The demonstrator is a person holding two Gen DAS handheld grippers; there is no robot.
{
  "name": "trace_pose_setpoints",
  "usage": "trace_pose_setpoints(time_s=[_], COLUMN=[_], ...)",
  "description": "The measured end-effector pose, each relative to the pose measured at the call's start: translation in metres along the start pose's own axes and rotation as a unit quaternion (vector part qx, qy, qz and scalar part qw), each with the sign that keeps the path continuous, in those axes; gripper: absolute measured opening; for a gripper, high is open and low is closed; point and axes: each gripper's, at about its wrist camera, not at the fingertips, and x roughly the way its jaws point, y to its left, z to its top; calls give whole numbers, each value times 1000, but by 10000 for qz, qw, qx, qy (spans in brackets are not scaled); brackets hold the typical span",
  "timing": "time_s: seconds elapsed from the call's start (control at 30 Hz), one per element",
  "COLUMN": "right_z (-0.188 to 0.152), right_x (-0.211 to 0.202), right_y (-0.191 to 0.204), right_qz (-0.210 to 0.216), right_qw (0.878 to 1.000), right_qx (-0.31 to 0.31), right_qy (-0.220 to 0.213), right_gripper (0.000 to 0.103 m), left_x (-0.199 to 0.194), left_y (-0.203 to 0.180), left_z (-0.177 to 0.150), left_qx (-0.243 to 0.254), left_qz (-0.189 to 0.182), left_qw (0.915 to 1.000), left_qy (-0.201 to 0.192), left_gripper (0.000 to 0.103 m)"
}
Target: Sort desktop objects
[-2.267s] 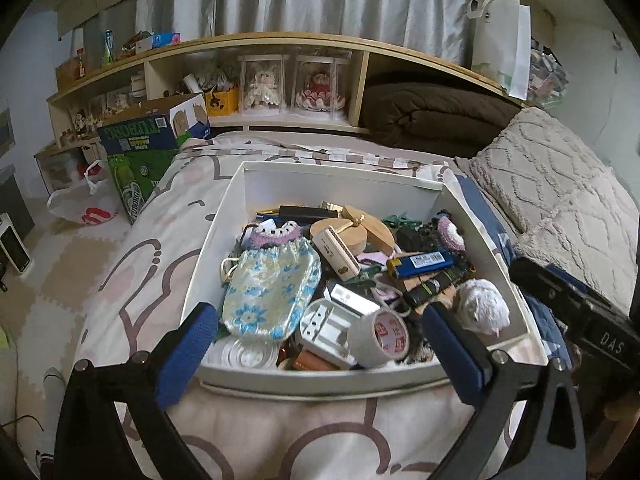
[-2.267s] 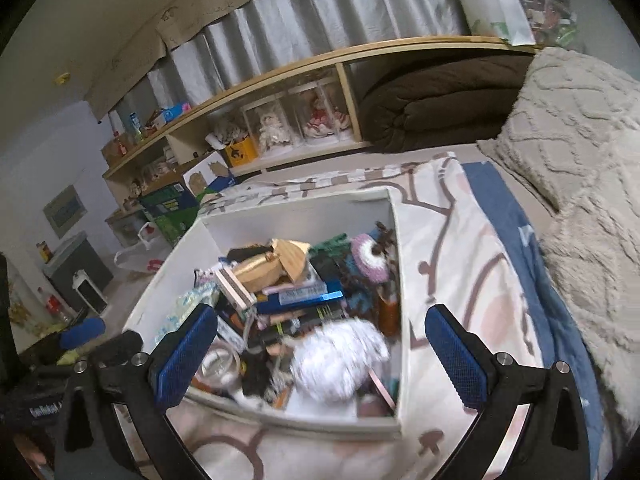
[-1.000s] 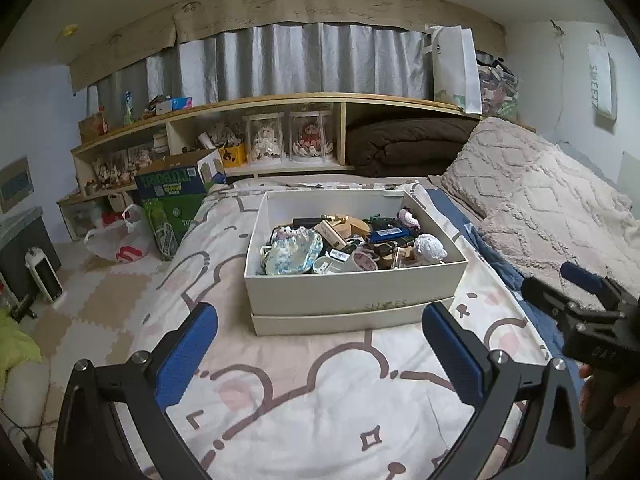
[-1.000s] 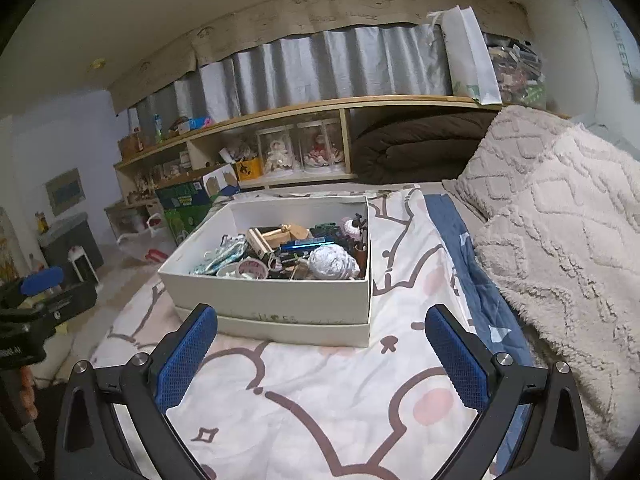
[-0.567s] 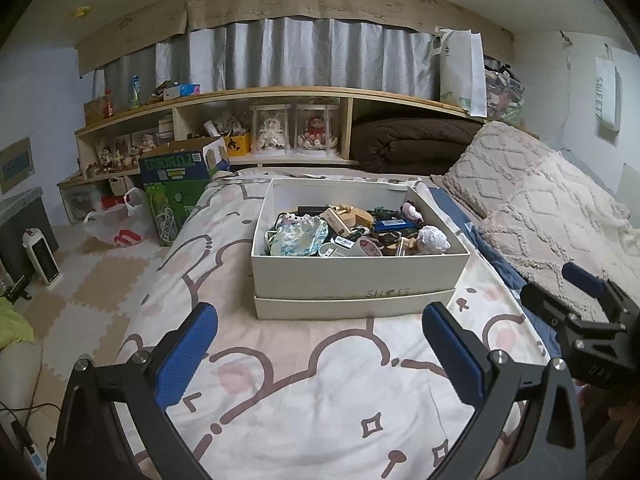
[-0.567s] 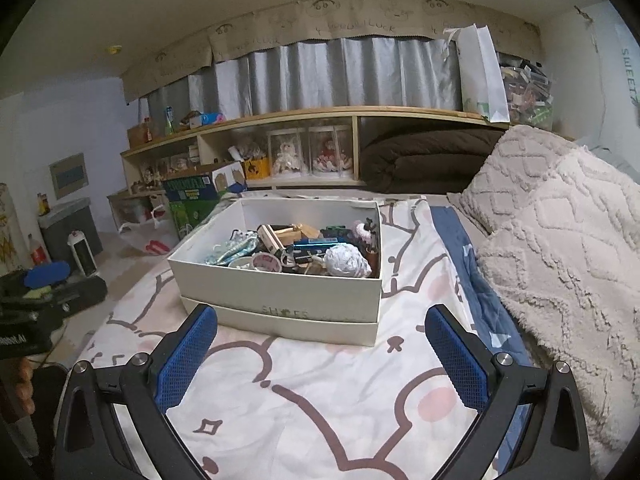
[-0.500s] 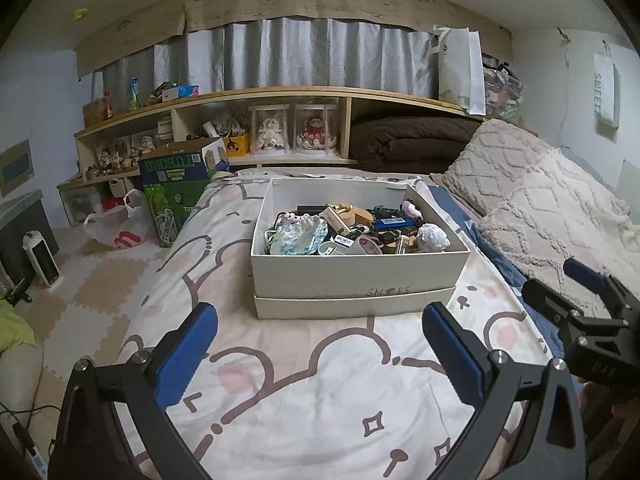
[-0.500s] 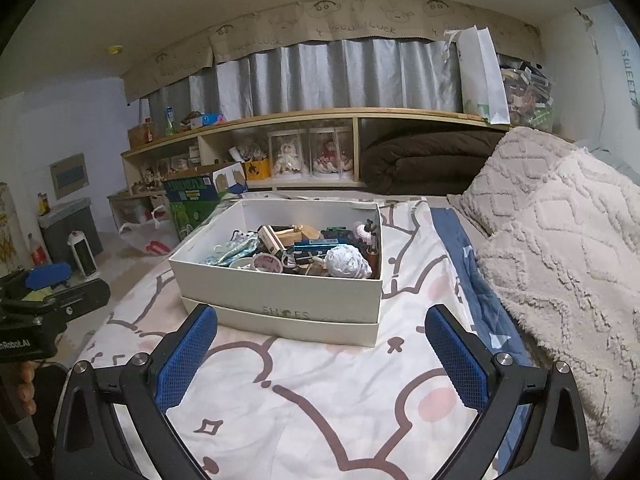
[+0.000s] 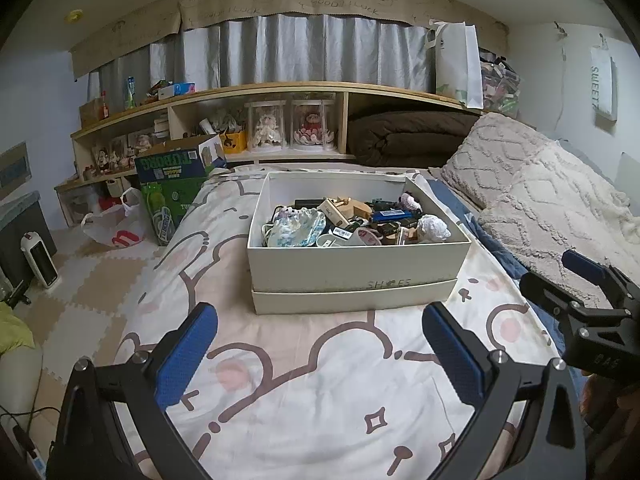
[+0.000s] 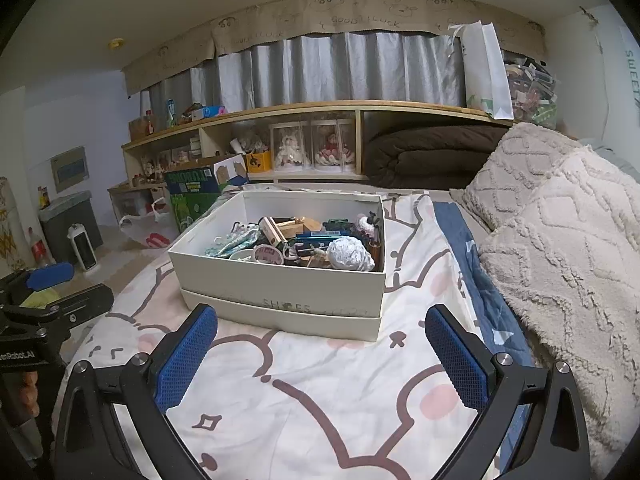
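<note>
A white shoe box (image 9: 356,268) sits on the bed, full of small objects: a blue floral pouch (image 9: 296,230), a tape roll (image 9: 366,236), a white lacy ball (image 9: 434,228), wooden pieces and a blue case. The box also shows in the right wrist view (image 10: 280,284), with the white ball (image 10: 348,254) near its front right corner. My left gripper (image 9: 320,344) is open and empty, held well back from the box over the bedsheet. My right gripper (image 10: 322,344) is open and empty too, likewise short of the box.
The bed has a cartoon-print sheet (image 9: 320,400). Cream knitted pillows (image 10: 560,248) lie on the right. A wooden shelf (image 9: 280,120) with dolls and a brown duvet runs behind. A green carton (image 9: 172,188) and a plastic bag stand on the floor at the left.
Both grippers have pulled back from right over the box to well short of it, so the whole box now shows. In the last half second they barely moved.
</note>
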Motion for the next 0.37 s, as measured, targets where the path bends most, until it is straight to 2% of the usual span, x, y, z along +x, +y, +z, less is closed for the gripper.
trace_pose_setpoints(time_s=[0.37], right_z=[0], right_x=[1], right_y=[1], right_qz=[-22], right_qw=[10000], right_qx=[-8], right_qy=[-7], right_gripper=[103], left_x=[2], left_y=[2], left_z=[-2], left_qx=[-25], left_qz=[-10], left_qw=[10000], left_qy=[-3], left_gripper=[103])
